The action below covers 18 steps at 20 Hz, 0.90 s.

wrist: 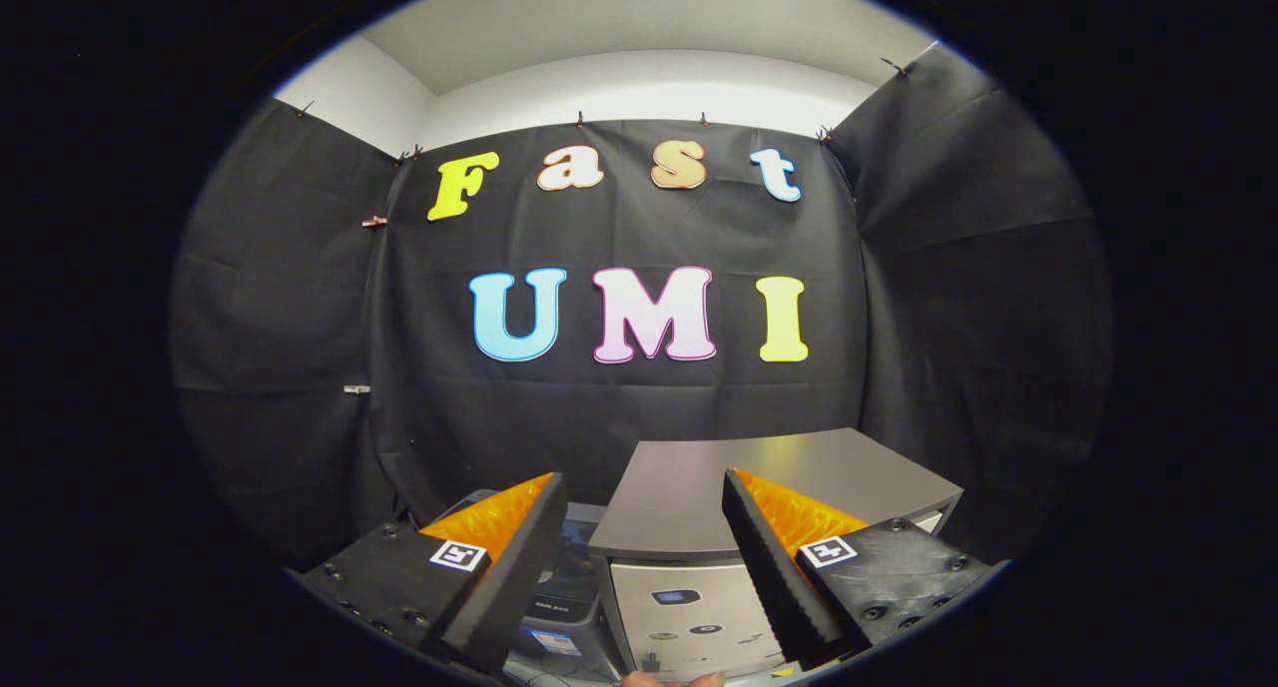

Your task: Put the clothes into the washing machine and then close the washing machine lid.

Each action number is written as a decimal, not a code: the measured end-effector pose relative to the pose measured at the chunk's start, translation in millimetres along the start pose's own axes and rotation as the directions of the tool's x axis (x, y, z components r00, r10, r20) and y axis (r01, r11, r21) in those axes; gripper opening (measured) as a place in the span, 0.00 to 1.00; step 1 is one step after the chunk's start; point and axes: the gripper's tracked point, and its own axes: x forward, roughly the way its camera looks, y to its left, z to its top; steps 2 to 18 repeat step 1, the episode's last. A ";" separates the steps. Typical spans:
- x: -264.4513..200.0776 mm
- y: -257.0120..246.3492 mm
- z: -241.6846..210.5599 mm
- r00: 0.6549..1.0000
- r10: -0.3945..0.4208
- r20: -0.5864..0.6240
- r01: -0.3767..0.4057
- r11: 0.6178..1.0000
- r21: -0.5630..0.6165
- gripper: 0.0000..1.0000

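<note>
Fingers: two black fingers (519, 557) with orange backs and small square markers stand wide apart, nothing between them.
Gripper: the gripper (644, 497) hangs in the air above and in front of the washing machine, touching nothing.
Washing machine: a pale box (689, 617) with a flat grey lid (789, 467) lies just ahead of the fingers; the lid looks shut and flat. Its front face, with a small dark panel and a few round marks, shows in the gap between the fingers.
Beside it: a dark device (564, 587) with a sticker stands against the machine's left side, partly hidden behind the left finger; what it is cannot be told.
Clothes: cannot be made out.
Low edge: a thin skin-coloured sliver (674, 678), perhaps a hand, is cut off below the machine's front.
Hidden: the right finger covers the machine's front right corner.
Backdrop: black cloth (300, 367) hangs behind and at both sides, white wall (649, 88) above it.
</note>
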 end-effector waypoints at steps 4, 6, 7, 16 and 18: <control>0.5 0.2 0.2 1.000 0.003 0.001 -0.003 1.000 0.002 0.98; 0.5 0.2 0.2 1.000 0.003 0.001 -0.003 1.000 0.002 0.98; 0.5 0.2 0.2 1.000 0.003 0.001 -0.003 1.000 0.002 0.98; 0.5 0.2 0.2 1.000 0.003 0.001 -0.003 1.000 0.002 0.98; 0.5 0.2 0.2 1.000 0.003 0.001 -0.003 1.000 0.002 0.98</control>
